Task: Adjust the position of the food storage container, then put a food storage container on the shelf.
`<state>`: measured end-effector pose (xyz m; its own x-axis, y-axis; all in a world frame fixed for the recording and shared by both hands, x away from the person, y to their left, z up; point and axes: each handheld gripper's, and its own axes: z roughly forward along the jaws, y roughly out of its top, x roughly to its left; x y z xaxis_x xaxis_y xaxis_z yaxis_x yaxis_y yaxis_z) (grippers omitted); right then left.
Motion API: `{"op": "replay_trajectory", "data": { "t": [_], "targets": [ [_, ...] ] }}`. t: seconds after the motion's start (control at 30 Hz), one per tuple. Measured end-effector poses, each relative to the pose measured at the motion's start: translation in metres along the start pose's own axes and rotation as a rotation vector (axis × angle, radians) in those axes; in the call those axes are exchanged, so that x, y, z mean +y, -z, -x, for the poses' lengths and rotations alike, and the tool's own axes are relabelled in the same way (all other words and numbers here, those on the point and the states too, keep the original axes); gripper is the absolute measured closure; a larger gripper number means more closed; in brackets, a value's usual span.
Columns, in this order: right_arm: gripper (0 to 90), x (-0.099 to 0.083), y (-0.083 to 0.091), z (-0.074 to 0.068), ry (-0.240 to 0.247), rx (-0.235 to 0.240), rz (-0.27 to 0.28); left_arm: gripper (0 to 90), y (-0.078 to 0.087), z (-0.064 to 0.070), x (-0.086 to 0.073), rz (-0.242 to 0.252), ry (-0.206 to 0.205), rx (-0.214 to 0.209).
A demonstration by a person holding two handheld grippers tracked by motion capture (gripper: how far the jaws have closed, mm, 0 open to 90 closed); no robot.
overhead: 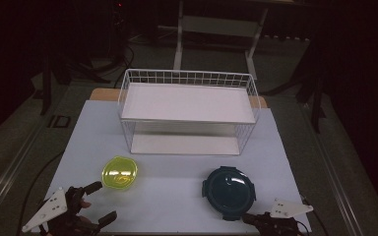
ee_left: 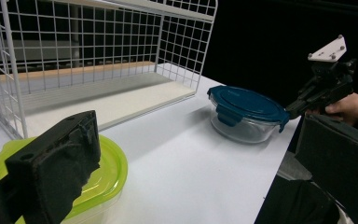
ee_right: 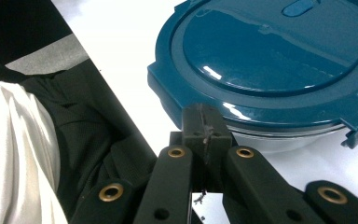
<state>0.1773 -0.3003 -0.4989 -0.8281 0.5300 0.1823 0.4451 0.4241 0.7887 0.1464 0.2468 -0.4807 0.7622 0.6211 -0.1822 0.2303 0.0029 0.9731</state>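
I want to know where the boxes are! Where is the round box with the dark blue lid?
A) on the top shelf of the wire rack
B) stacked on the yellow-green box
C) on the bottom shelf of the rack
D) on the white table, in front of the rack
D: the round box with the dark blue lid sits on the white table, in front of the wire rack, right by the right gripper.

Two containers (overhead: 120,173) before the rack (overhead: 187,110)
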Motion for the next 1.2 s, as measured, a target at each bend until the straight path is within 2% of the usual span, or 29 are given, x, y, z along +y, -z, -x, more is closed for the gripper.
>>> {"op": "replay_trajectory", "data": {
  "t": [0.13, 0.33, 0.57, 0.7, 0.73, 0.83, 0.87, 0.9, 0.93, 1.0, 1.07, 1.13, 1.2],
  "targets": [
    [90.0, 0.002, 0.005, -0.001, 0.01, -0.023, 0.019, 0.0, 0.0, 0.001, 0.0, -0.002, -0.001, -0.001],
    [89.7, 0.006, 0.013, -0.001, 0.021, -0.058, 0.052, 0.0, -0.007, 0.007, 0.002, -0.013, -0.013, -0.026],
    [80.0, 0.017, 0.017, -0.001, 0.036, -0.068, 0.077, 0.0, -0.018, 0.018, 0.011, -0.023, -0.015, -0.081],
    [62.9, 0.025, 0.02, 0.0, 0.047, -0.08, 0.104, 0.0, -0.026, 0.025, 0.018, -0.041, -0.025, -0.097],
    [53.3, 0.027, 0.021, 0.0, 0.051, -0.087, 0.111, 0.0, -0.029, 0.026, 0.021, -0.049, -0.032, -0.098],
    [36.7, 0.033, 0.022, 0.003, 0.036, -0.074, 0.126, 0.0, -0.04, 0.03, 0.027, -0.078, -0.031, -0.113],
    [36.7, 0.033, 0.022, 0.003, 0.036, -0.074, 0.126, 0.0, -0.04, 0.03, 0.027, -0.078, -0.031, -0.113],
    [28.2, 0.034, 0.022, 0.003, 0.027, -0.068, 0.133, 0.0, -0.05, 0.033, 0.03, -0.096, -0.029, -0.124],
    [15.9, 0.037, 0.022, 0.004, 0.026, -0.039, 0.143, 0.0, -0.055, 0.035, 0.032, -0.1, -0.026, -0.136],
    [14.0, 0.039, 0.022, 0.002, 0.034, -0.059, 0.152, 0.0, -0.066, 0.038, 0.035, -0.105, -0.017, -0.161],
    [16.7, 0.041, 0.023, 0.0, 0.05, -0.092, 0.151, 0.0, -0.076, 0.042, 0.04, -0.111, -0.004, -0.185],
    [18.0, 0.044, 0.024, 0.001, 0.04, -0.084, 0.149, 0.0, -0.085, 0.045, 0.044, -0.107, 0.0, -0.203],
    [21.2, 0.046, 0.026, 0.002, 0.047, -0.1, 0.17, 0.0, -0.093, 0.048, 0.05, -0.109, 0.004, -0.21]
  ]
}}
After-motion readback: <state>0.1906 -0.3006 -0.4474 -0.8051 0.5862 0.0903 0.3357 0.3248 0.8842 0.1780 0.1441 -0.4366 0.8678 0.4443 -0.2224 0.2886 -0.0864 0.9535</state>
